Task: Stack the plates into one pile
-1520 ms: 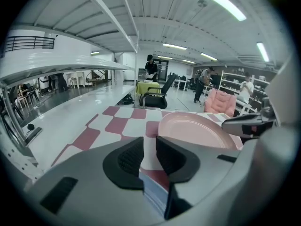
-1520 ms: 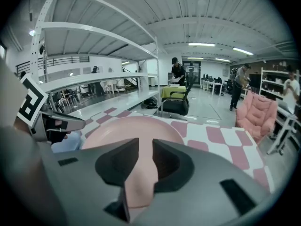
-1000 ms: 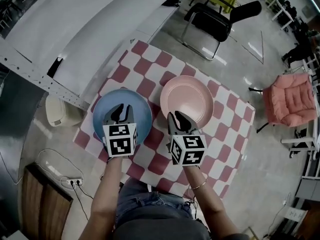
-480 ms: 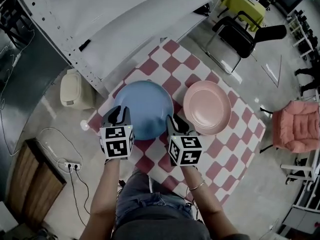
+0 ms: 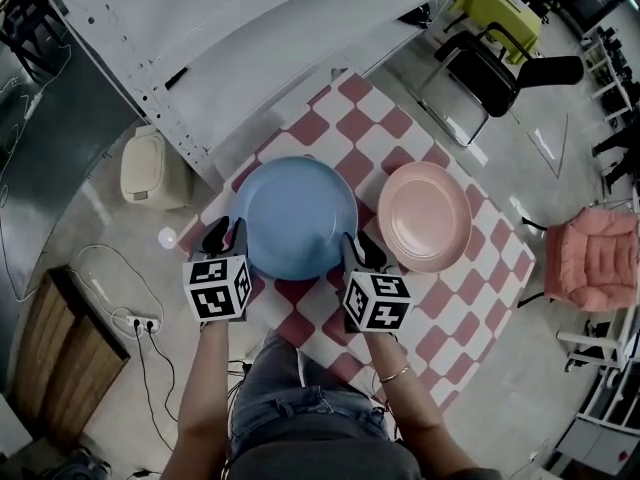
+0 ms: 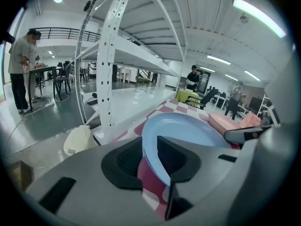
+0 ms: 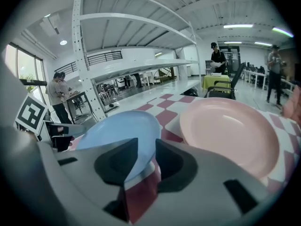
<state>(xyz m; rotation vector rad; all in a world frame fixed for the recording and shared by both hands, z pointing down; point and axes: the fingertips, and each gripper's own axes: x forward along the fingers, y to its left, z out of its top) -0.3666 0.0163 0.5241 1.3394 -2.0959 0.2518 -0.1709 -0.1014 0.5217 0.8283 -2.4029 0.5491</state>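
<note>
Setting: a table under a red-and-white checked cloth, seen from overhead; a white shelf rack runs along its far side.
Blue plate: lies face up on the cloth, on the left half of the table, its near rim towards the person.
Pink plate: lies face up on the cloth just right of the blue plate. The two rims are close but not overlapping, so the plates are side by side and not stacked.
Left gripper: at the near-left rim of the blue plate, pointing forward and down. Its own view shows the jaws apart with the plate's rim running through the gap, one pad below the rim and one above. No pad is seen pressing on it.
Right gripper: at the near-right rim of the same plate. Its jaws have just been opening and now stand wide. The blue rim sits between them, with a clear gap to the right-hand pad, so there is no grip.
Gripper layout: one on each side of the blue plate; neither is at the pink plate.
Surroundings: a cream bin on the floor left of the table, a black chair beyond it, and a pink cushioned chair to the right.
</note>
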